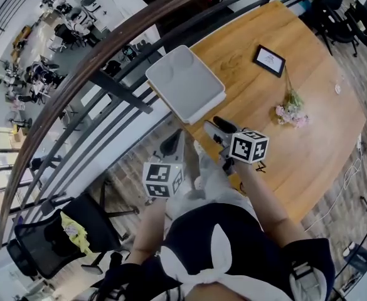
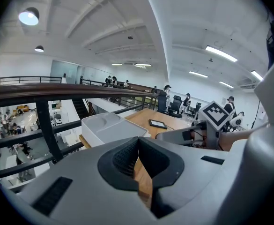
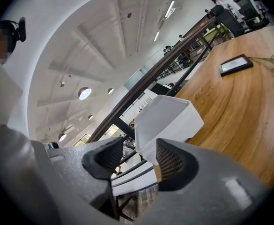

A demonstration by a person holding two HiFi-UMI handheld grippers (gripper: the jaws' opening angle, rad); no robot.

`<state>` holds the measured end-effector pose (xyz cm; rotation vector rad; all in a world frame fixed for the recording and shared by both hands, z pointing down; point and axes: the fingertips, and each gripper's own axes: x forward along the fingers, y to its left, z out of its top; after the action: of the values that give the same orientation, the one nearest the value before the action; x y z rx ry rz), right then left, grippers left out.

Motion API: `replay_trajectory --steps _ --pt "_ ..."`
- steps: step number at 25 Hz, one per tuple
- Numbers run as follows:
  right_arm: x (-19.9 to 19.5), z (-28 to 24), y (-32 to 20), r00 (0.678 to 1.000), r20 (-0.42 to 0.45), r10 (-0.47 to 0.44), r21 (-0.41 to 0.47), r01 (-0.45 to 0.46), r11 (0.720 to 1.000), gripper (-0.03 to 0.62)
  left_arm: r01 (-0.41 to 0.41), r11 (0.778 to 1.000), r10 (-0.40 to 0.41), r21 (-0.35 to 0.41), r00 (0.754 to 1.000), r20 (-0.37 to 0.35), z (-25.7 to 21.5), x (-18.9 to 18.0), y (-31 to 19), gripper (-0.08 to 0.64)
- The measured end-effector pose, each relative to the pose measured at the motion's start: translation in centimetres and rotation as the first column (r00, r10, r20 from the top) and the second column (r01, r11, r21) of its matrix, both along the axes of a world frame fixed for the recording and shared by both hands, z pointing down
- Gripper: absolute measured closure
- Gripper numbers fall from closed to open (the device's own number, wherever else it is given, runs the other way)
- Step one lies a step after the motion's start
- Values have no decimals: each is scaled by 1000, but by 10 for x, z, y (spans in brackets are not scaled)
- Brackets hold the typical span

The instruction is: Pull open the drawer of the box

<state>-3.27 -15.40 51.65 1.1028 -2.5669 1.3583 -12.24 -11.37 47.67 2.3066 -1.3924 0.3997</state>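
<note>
A black office chair [image 1: 45, 240] stands on the floor far to the left of the white box [image 1: 185, 83], beyond the dark wooden handrail [image 1: 101, 50] that curves past the box's left side. The left hand-held gripper [image 1: 172, 144] is held just below the box's near corner and does not touch it. In the left gripper view its [image 2: 137, 146] black pads meet at their tips with nothing clamped between them, and the box [image 2: 109, 128] shows ahead and slightly to the left.

The box sits on the corner of the wooden worktop [image 1: 321, 143], close against the railing, with its shallow recessed top facing up. Which face carries the drawer cannot be told.

The right hand-held gripper [image 1: 221, 125] is near the box's lower right edge, apart from it. In the right gripper view its [image 3: 139, 158] jaws stand apart and empty, and the box [image 3: 167, 118] shows beyond the gap. Further right of the box, a small black-framed card [image 1: 270, 60] lies flat on the worktop. A sprig of pale pink flowers [image 1: 291, 111] lies to the right of the box and nearer the person than the card.
</note>
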Motion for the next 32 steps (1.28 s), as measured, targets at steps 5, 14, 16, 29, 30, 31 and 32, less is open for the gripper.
replay_trajectory --steps 5,14,16,29,30,31,32 --pt "0 24 -7 1000 23 19 -49 -18 999 373 -14 1000 14 -15 1000 13 13 -3 1 541" --pt "-7 49 -23 998 69 9 -115 -1 993 351 -5 998 6 -60 1000 19 33 -6 -8 541" --pt "-8 57 -25 997 77 7 -136 4 991 345 -12 997 13 -70 1000 22 37 -3 -8 541" --pt "-9 87 -40 990 142 21 -214 10 977 334 -47 991 51 -123 998 30 60 8 -6 541" --pt "-9 89 -41 988 151 25 -221 9 975 334 -48 991 53 -127 998 31 61 8 -6 541" --pt "-9 91 -42 987 160 28 -231 10 973 334 -49 990 54 -130 998 32 63 8 -5 541" --pt "-9 93 -42 985 168 30 -240 12 971 334 -50 990 55 -132 998 32 64 9 -5 541"
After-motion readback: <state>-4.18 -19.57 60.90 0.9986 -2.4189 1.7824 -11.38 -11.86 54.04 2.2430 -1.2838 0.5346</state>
